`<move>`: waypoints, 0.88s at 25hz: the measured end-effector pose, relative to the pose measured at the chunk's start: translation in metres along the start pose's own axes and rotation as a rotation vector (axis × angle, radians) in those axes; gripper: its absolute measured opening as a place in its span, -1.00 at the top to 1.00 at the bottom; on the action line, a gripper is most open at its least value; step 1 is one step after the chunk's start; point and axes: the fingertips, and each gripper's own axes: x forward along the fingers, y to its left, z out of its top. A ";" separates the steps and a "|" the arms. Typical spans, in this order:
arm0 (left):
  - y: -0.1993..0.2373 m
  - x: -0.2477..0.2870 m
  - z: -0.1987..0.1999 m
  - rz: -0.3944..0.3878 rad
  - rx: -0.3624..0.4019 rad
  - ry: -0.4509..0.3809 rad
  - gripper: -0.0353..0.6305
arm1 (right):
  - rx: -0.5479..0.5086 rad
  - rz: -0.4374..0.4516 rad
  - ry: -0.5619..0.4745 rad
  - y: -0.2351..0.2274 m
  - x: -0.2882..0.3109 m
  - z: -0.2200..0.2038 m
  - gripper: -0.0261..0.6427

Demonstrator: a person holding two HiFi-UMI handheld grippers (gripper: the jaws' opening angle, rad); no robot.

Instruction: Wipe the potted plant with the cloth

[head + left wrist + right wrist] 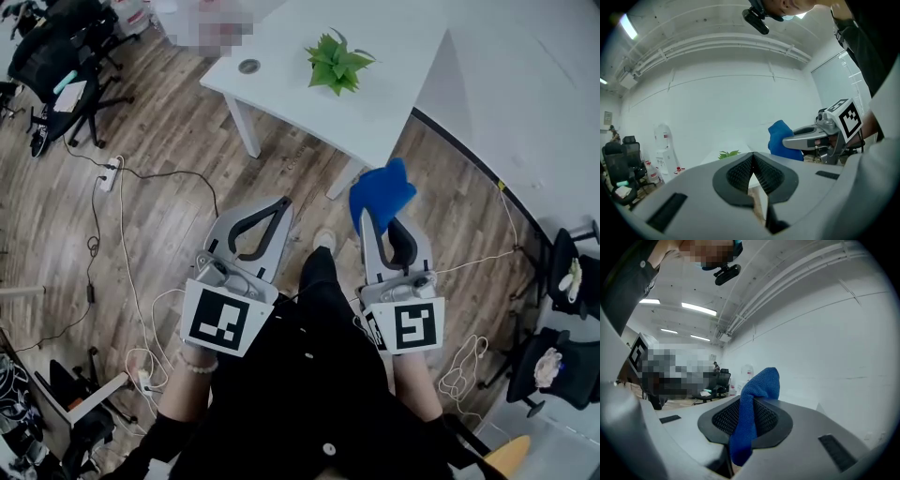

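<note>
**Cloth gripped, plant not yet reached**

The potted plant (337,64), a tuft of stiff, pointed green leaves, stands on the smooth white table (281,80), well ahead of both grippers. The right gripper (380,214) pinches a soft, nubby blue cloth (384,186), and the left gripper (280,203) is closed on nothing. Best to approach gently and stroke along each leaf from base to tip.

Saw open air over wood floor (187,187) up to the near edge of the white table (394,103), with its legs (246,127) lower down. Found bare tabletop on every side of the potted plant (337,64), a grommet (248,67) well to its left and the wall (525,94) closing off the right. Noted cables (139,359) across the floor and office chairs (66,56) far left.
</note>
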 end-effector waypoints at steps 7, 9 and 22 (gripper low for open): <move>0.024 0.069 0.003 0.033 -0.025 0.023 0.85 | -0.002 0.037 0.011 -0.057 0.052 -0.007 0.67; 0.030 0.091 0.004 0.045 -0.034 0.028 0.85 | -0.003 0.043 0.017 -0.077 0.066 -0.009 0.67; 0.063 0.218 0.023 0.146 -0.049 0.046 0.85 | -0.019 0.129 0.028 -0.200 0.150 -0.019 0.67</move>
